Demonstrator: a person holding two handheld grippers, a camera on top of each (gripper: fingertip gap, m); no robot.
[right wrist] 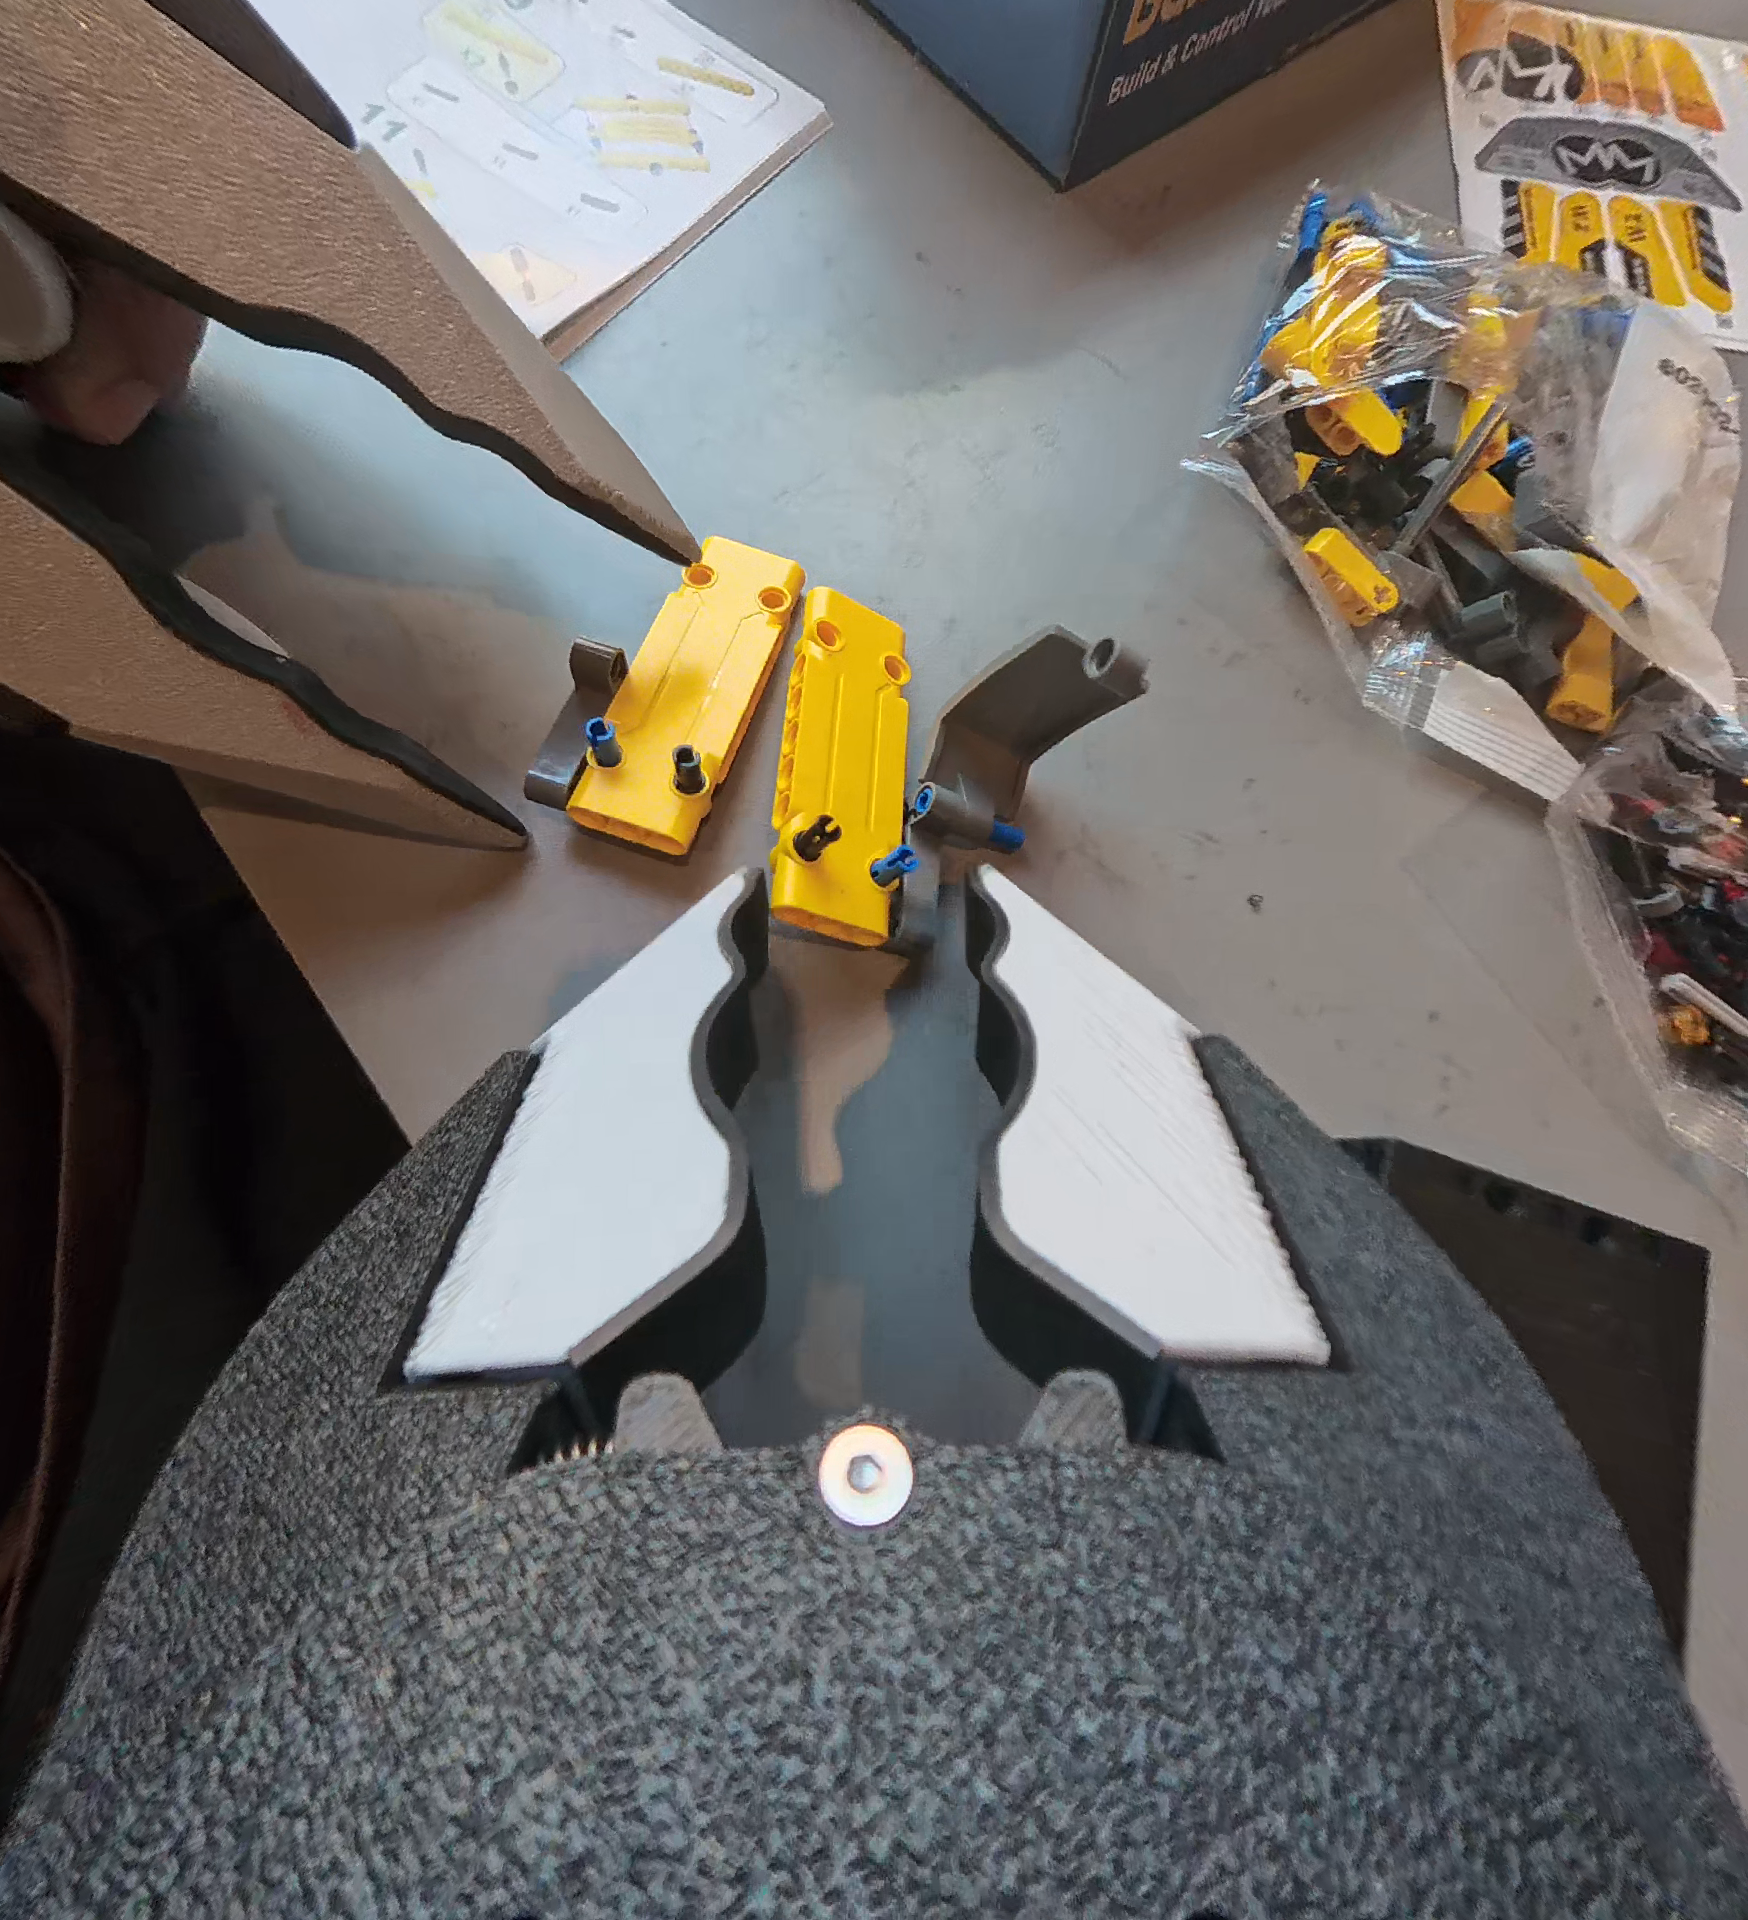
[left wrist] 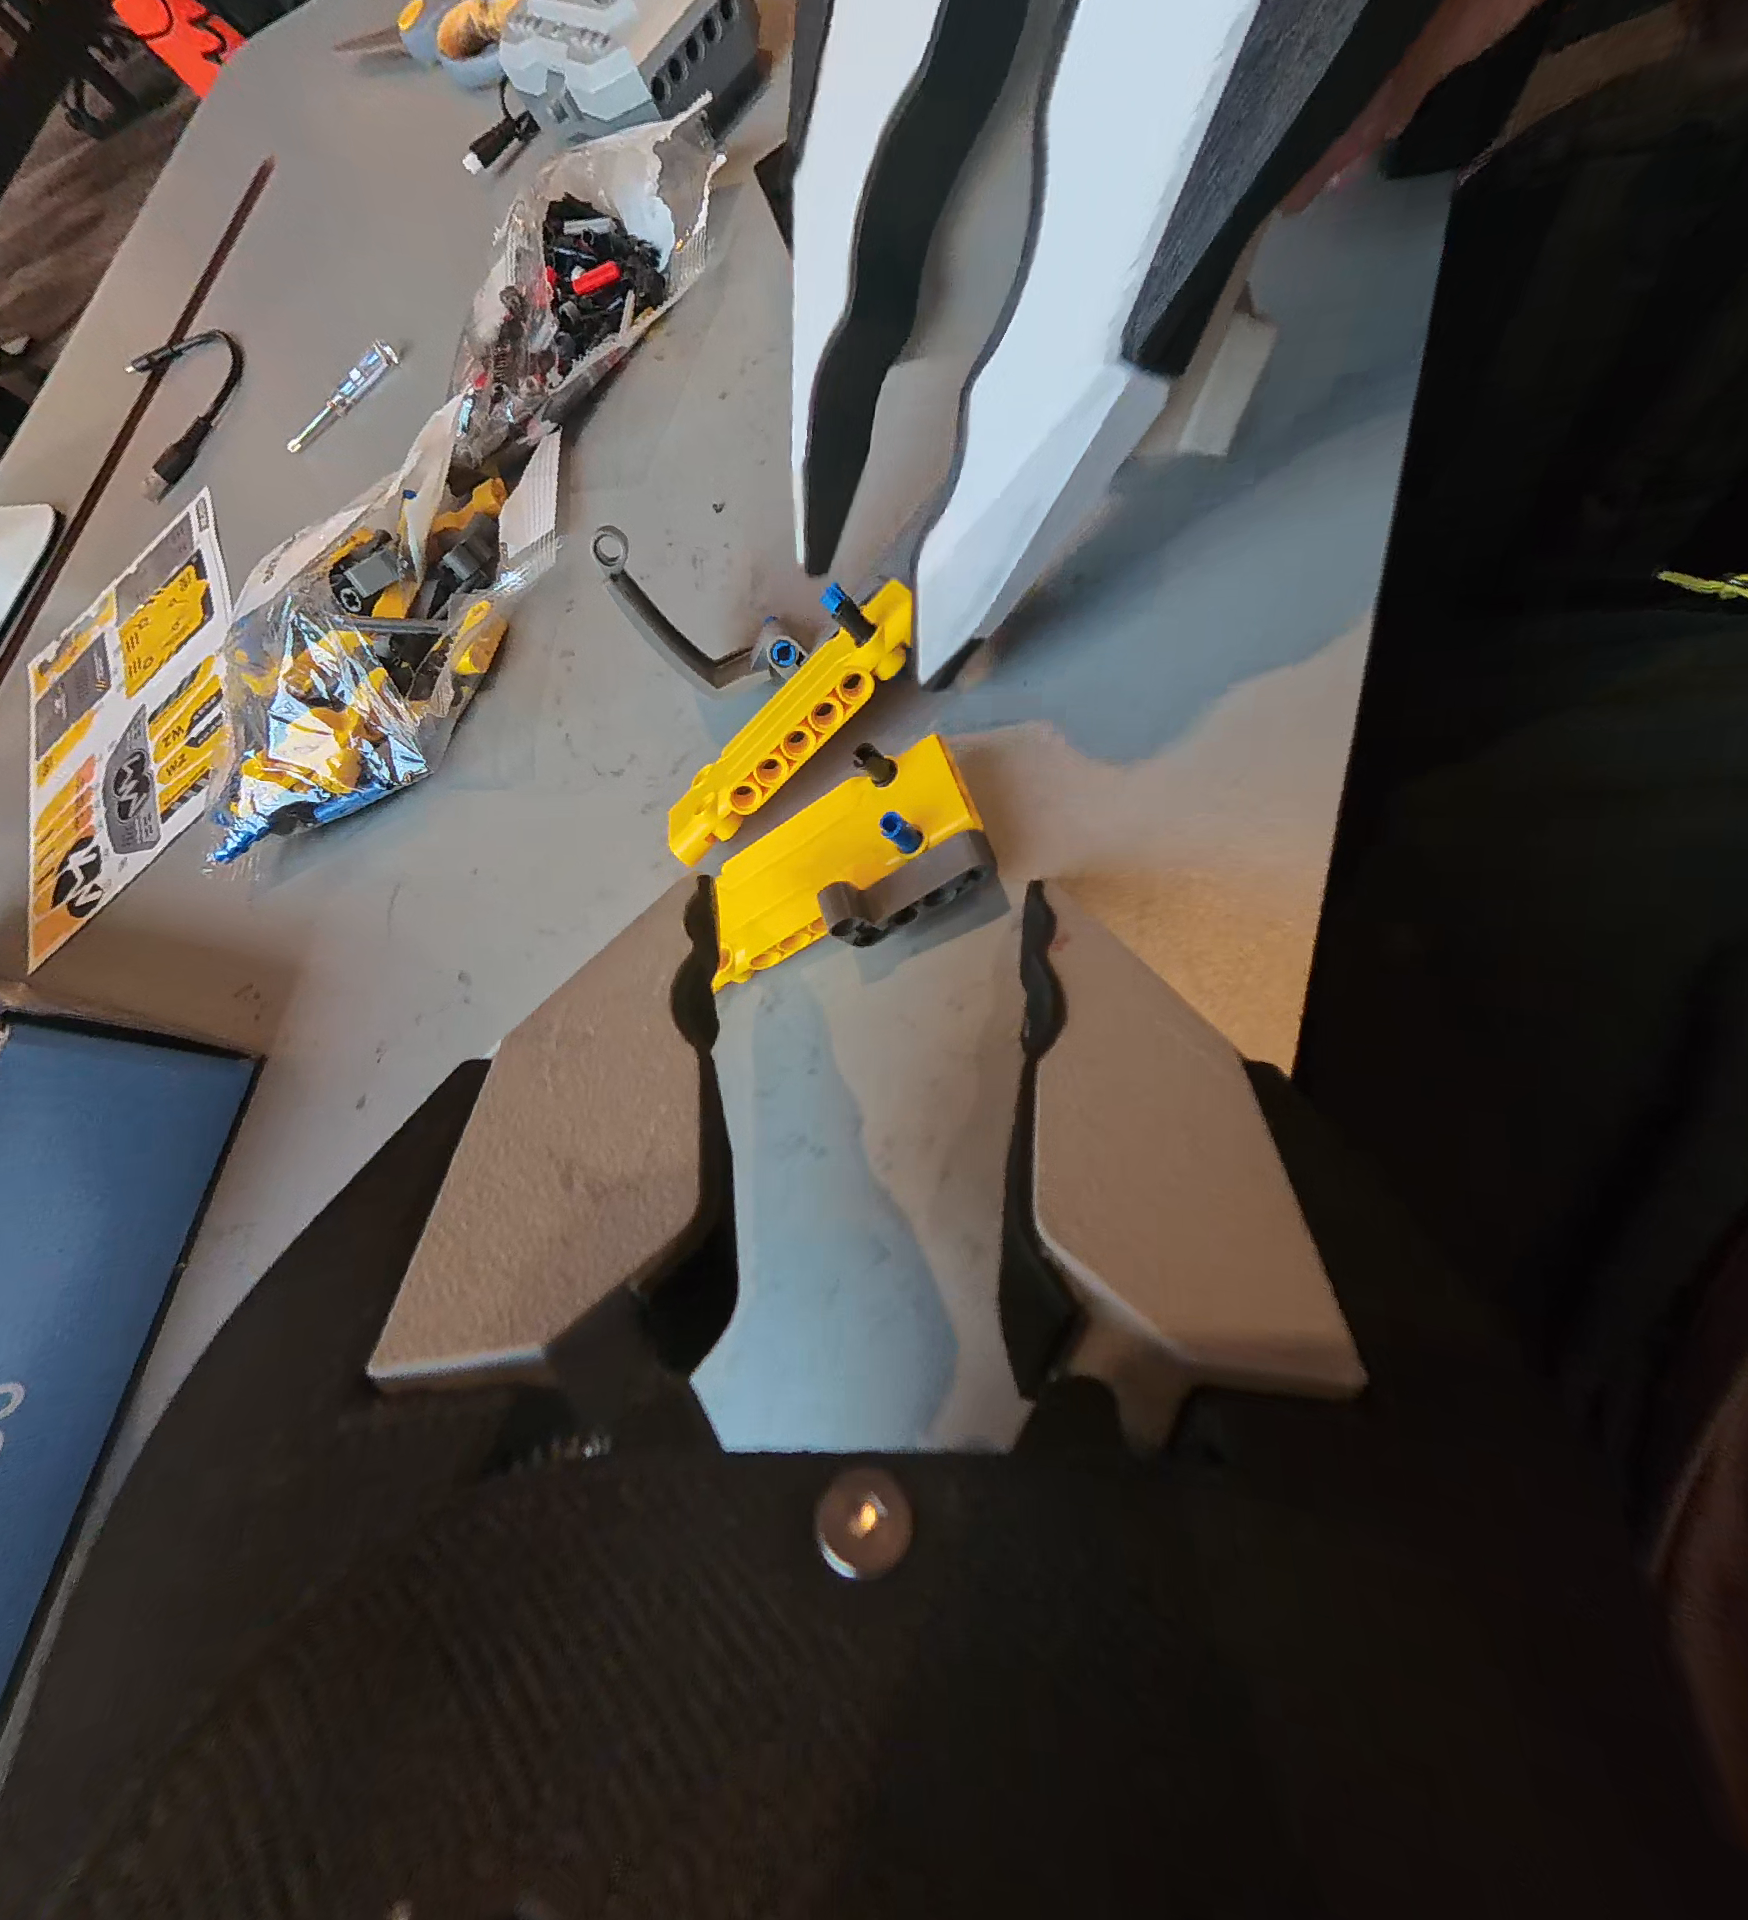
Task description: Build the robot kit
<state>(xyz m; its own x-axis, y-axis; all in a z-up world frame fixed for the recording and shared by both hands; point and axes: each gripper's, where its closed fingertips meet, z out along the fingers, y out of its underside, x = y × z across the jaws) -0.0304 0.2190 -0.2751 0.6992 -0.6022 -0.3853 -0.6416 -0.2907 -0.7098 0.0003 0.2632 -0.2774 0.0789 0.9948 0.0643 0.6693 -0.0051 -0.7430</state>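
Right wrist view has the right hand-held gripper (right wrist: 865, 894) open and empty, a yellow panel (right wrist: 839, 764) on the worktop (right wrist: 1057, 416) just ahead lengthwise between its tips, while the open left hand-held gripper (right wrist: 610, 696) flanks the other yellow panel (right wrist: 688, 691).

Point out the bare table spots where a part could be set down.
Bare grey table lies between the two yellow panels and the clear bags of parts, and toward the dark box. It is crowded around the panels, with both open grippers close by.
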